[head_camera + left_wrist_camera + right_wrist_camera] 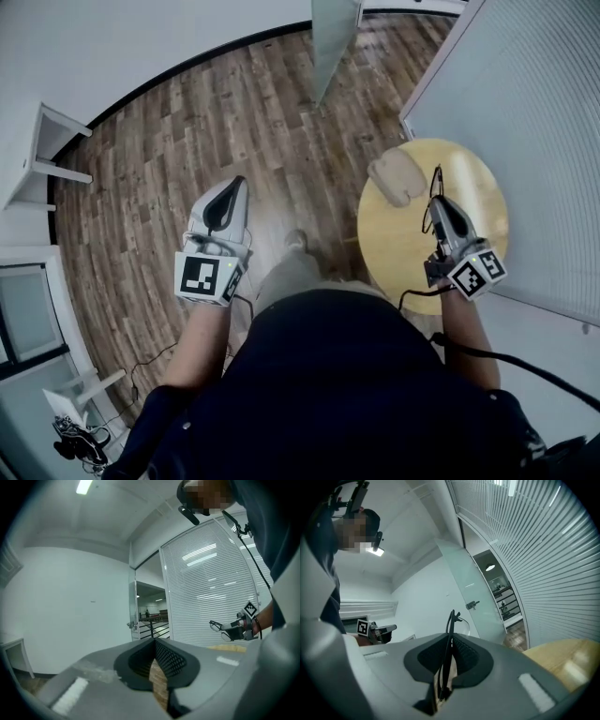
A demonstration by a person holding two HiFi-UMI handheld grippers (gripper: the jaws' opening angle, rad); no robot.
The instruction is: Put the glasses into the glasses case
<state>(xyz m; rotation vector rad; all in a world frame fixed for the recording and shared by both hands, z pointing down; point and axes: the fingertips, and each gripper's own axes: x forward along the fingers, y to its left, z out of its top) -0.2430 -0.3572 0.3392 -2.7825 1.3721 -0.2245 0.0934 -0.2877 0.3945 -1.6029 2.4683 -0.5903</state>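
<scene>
A beige glasses case (398,178) lies shut at the far left of the round yellow table (403,248). My right gripper (439,204) hovers over the table just right of the case, shut on the black-framed glasses (433,195). In the right gripper view one thin black arm of the glasses (449,639) stands pinched between the jaws, with a lens rim above. My left gripper (235,191) hangs over the wooden floor, left of the table, with its jaws shut together and nothing in them. The left gripper view shows the right gripper (234,630) with the glasses (216,626) above the table's edge (226,647).
A wall of glass with white blinds (525,131) runs close along the table's right side. A glass door panel (333,37) stands at the far end of the floor. A white stand (42,155) sits at the left. The person's body fills the lower picture.
</scene>
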